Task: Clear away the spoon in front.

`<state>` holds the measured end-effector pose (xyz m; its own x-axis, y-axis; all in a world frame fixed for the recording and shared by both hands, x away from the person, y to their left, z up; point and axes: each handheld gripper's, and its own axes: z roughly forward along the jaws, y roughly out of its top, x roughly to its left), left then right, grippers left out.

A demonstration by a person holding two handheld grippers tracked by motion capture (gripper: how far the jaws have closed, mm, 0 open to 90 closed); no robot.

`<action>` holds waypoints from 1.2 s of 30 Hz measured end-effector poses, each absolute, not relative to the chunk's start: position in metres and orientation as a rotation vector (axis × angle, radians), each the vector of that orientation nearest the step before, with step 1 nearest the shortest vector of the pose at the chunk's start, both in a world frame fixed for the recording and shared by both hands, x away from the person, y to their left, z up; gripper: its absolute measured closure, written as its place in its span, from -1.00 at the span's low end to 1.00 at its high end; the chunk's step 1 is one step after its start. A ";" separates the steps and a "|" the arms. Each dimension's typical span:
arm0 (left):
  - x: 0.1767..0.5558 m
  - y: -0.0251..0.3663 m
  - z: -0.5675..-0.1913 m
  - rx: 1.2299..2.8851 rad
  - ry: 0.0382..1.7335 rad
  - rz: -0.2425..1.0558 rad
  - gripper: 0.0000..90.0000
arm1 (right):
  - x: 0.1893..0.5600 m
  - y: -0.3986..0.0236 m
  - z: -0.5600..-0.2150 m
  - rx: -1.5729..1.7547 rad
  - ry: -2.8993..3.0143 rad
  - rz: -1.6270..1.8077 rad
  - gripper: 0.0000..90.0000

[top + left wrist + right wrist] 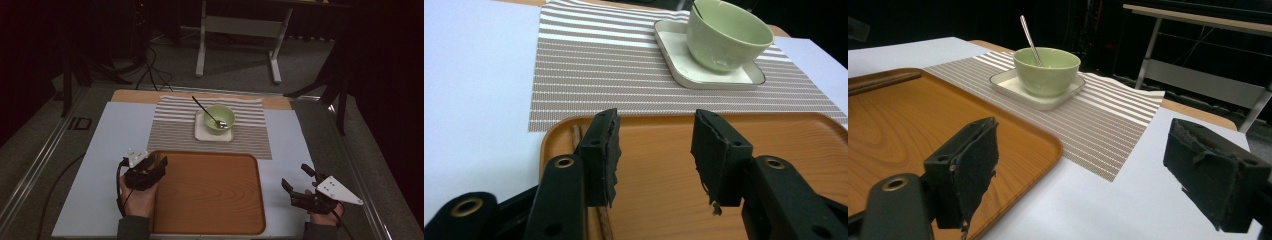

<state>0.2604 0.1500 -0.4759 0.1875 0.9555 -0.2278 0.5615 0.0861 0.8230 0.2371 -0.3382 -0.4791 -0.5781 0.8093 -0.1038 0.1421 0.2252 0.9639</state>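
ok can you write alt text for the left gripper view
Two open black jaws of the left gripper reach over the near corner of a wooden tray, with nothing between them. Beyond it, a green bowl stands on a white square plate on a striped placemat.

Pale green bowl [219,118], white plate [202,132], brown-and-white striped placemat [175,130], orange wood-grain tray [210,195], black grippers [145,170]

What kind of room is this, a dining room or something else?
Probably a lab or recording studio set up as a mock dining spot: a wooden tray, a green bowl on a striped placemat, dark curtains and loose floor cables.
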 end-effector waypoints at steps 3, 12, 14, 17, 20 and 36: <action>0.265 0.148 -0.472 1.603 1.472 0.572 0.16 | 0.237 -0.338 -0.479 0.874 1.884 1.385 -0.69; 0.279 0.146 -0.454 1.593 1.439 0.577 0.11 | 0.237 -0.338 -0.479 0.875 1.884 1.384 -0.69; 0.282 0.147 -0.450 1.584 1.437 0.583 0.12 | 0.237 -0.338 -0.479 0.876 1.884 1.384 -0.69; 0.287 0.147 -0.443 1.577 1.420 0.591 0.13 | 0.238 -0.339 -0.479 0.876 1.883 1.383 -0.69; 0.292 0.147 -0.439 1.580 1.405 0.597 0.13 | 0.237 -0.339 -0.479 0.878 1.883 1.384 -0.69; 0.328 0.148 -0.410 1.599 1.296 0.627 0.13 | 0.238 -0.340 -0.479 0.878 1.882 1.384 -0.69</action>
<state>0.3281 0.1480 -0.4103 0.3065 0.9369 -0.1682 0.4499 0.0131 0.8930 0.2379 -0.3396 -0.4793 -0.5763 0.8107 -0.1031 0.1432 0.2244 0.9639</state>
